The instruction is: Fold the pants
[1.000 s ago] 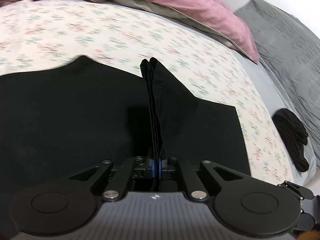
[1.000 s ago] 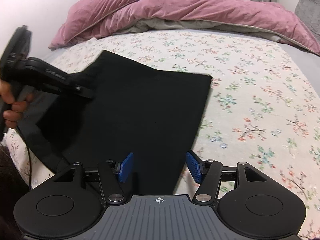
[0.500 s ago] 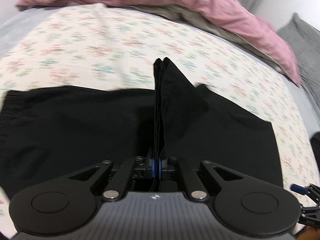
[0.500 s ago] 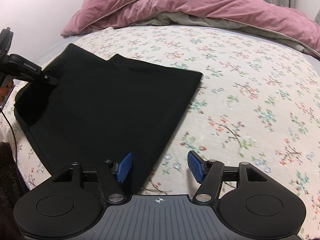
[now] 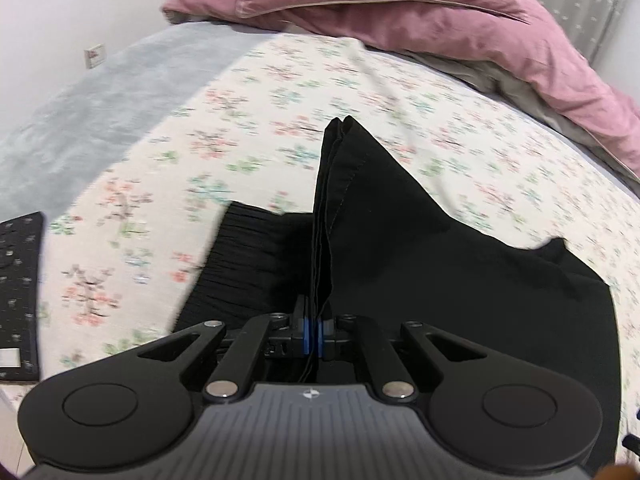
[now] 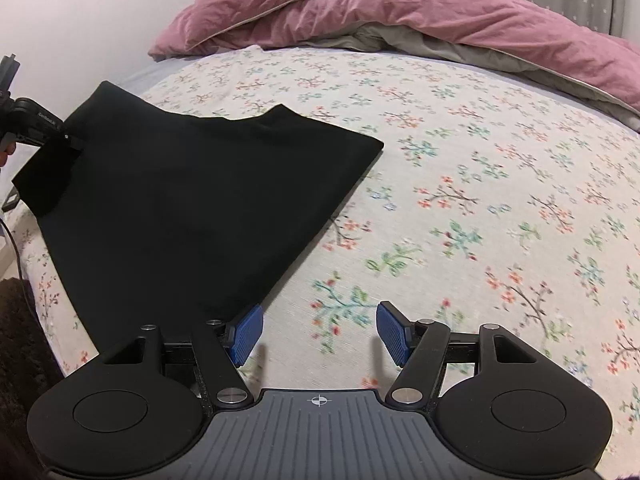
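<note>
Black right gripper (image 6: pixel 319 334): blue ribbed pads (image 6: pixel 248 334), silver screws.

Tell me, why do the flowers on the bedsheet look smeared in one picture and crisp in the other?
Left wrist view: motion blur streaks the floral sheet, while the pinched black pants stay sharp. Right wrist view: the print is mostly crisp; the fisheye lens bends the bed into a dome.

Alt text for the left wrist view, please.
The left gripper is shut on a raised fold of black pants that lie on a floral bedsheet. A pink duvet lies beyond, and a dark remote at the left edge.
</note>
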The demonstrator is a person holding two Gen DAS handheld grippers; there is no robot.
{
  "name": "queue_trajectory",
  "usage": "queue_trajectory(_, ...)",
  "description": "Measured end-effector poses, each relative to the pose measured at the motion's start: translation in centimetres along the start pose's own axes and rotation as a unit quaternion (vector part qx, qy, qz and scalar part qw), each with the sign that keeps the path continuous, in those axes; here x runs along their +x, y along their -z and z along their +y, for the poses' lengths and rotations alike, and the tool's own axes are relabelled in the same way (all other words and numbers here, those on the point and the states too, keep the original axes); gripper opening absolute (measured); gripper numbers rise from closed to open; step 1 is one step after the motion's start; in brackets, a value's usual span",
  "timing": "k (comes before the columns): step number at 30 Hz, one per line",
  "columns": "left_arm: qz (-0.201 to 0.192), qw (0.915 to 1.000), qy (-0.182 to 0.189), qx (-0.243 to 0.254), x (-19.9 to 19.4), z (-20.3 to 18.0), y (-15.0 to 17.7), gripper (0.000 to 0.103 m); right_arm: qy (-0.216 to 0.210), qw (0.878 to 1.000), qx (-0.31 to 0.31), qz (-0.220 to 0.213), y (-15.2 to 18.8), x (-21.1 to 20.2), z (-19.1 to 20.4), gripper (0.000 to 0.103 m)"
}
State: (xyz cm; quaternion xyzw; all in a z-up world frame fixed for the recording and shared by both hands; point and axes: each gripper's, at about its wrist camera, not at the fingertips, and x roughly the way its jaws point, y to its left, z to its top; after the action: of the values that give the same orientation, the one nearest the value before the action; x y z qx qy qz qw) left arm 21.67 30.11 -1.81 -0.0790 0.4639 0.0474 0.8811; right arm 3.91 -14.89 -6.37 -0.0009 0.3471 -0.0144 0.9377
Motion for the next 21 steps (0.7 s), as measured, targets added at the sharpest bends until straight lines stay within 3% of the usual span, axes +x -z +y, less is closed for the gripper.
queue_trajectory(7, -0.017, 0.9986, -0.031, -0.041, 1.0, 2.7, -0.3, 0.012, -0.02, 1.0, 0.01, 0.002, -1.3, 1.4, 1.3, 0.063)
queue_trajectory(9, -0.018, 0.9972, -0.048, -0.054, 1.7, 3.2, -0.2, 0.017, -0.025, 1.0, 0.016, 0.004, -1.4, 1.7, 1.4, 0.063)
queue_trajectory(11, -0.021, 0.9947, -0.085, -0.055, 1.9, 3.4, -0.3, 0.045, -0.028, 0.999, 0.023, 0.007, -1.6, 2.0, 1.4, 0.063)
queue_trajectory(13, -0.023, 0.9913, -0.123, -0.043, 1.9, 3.1, -0.3, 0.061, -0.027, 0.999, 0.029, 0.01, -1.7, 2.1, 1.3, 0.063)
queue_trajectory(14, -0.023, 0.9906, -0.13, -0.035, 1.7, 2.8, -0.1, 0.063, -0.027, 0.999, 0.031, 0.012, -1.7, 2.0, 1.3, 0.063)
queue_trajectory(16, -0.032, 0.9923, -0.117, -0.026, 0.9, 2.3, 0.3, 0.065, -0.028, 0.999, 0.031, 0.016, -1.5, 1.9, 1.4, 0.063)
queue_trajectory(19, -0.057, 0.9947, -0.084, -0.013, -0.9, 1.2, 1.5, 0.081, -0.038, 0.999, 0.03, 0.022, -1.3, 1.6, 1.6, 0.063)
queue_trajectory(21, -0.065, 0.9961, -0.057, 0.019, -2.1, -0.3, 2.6, 0.081, -0.047, 0.998, 0.037, 0.025, -1.1, 1.6, 1.6, 0.063)
